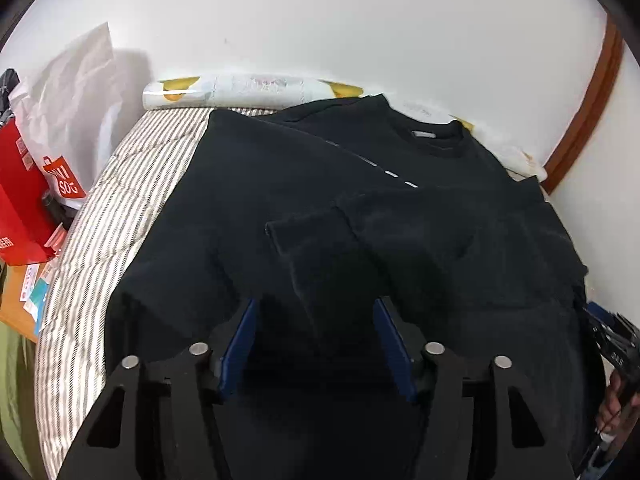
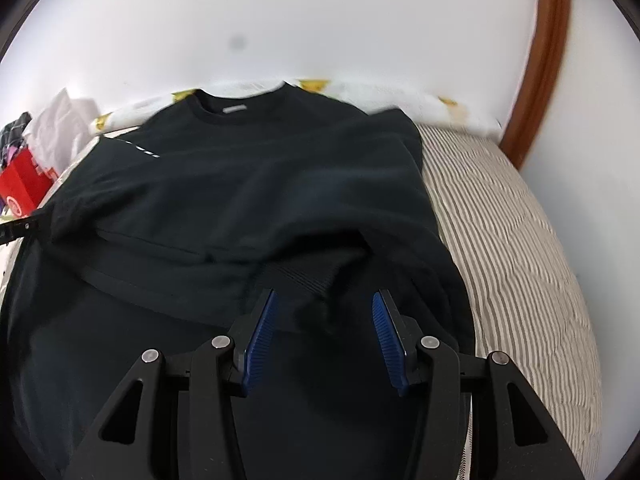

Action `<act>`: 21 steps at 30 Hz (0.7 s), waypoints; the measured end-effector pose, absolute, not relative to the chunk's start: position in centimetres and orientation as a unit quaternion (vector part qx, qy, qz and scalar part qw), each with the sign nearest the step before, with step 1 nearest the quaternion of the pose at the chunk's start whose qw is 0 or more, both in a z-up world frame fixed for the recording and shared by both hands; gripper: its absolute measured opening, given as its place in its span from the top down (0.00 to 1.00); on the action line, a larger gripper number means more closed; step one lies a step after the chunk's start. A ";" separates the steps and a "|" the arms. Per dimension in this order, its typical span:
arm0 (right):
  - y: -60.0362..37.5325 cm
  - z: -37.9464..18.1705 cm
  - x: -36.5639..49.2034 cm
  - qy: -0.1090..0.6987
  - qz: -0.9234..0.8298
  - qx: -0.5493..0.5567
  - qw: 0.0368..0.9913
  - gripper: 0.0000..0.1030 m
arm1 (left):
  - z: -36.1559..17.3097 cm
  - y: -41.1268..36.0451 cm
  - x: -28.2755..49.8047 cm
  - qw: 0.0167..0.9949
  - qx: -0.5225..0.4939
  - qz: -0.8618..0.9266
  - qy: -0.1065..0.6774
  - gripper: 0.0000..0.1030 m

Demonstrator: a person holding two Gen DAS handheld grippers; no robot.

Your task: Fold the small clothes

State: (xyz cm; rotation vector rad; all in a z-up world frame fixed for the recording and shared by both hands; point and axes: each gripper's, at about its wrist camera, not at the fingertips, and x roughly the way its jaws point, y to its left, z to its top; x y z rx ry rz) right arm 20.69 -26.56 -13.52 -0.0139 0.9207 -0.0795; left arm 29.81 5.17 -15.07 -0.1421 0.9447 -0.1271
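A black sweatshirt (image 1: 280, 184) lies spread on a striped bed (image 1: 132, 184), its collar (image 1: 432, 140) toward the wall. One sleeve is folded across the body, and its cuff (image 1: 304, 240) runs down between the blue pads of my left gripper (image 1: 316, 308). That gripper is open, and its pads stand apart from the cloth. In the right wrist view the sweatshirt (image 2: 248, 184) fills the middle. Its other ribbed cuff (image 2: 308, 276) lies loose just ahead of my right gripper (image 2: 324, 300), which is open and holds nothing.
A white rolled cover with yellow prints (image 1: 248, 88) lies along the wall behind the collar. Red bags (image 1: 24, 200) and a white paper bag (image 1: 76, 76) crowd the bed's left side. A brown wooden frame (image 2: 540, 80) stands at the right. Bare striped bedding (image 2: 520, 248) shows right of the sweatshirt.
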 end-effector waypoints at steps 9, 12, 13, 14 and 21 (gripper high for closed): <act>-27.2 -15.8 22.5 0.462 -0.002 0.047 0.886 0.53 | -16.9 4.6 32.2 0.881 -0.074 -0.056 0.464 0.68; -27.0 -16.2 23.4 0.460 -0.004 0.055 0.886 0.60 | -16.9 3.8 32.4 0.884 -0.056 -0.045 0.462 0.81; -27.0 -16.3 23.8 0.458 -0.004 0.059 0.887 0.73 | -16.8 3.6 32.3 0.887 -0.044 -0.040 0.458 0.86; -26.9 -16.4 24.0 0.457 -0.015 0.058 0.887 0.78 | -16.6 3.4 32.3 0.889 -0.036 -0.039 0.454 0.88; -29.7 -15.0 24.2 0.425 -0.038 0.112 0.897 0.97 | -13.3 5.3 31.1 0.903 -0.081 -0.067 0.417 0.92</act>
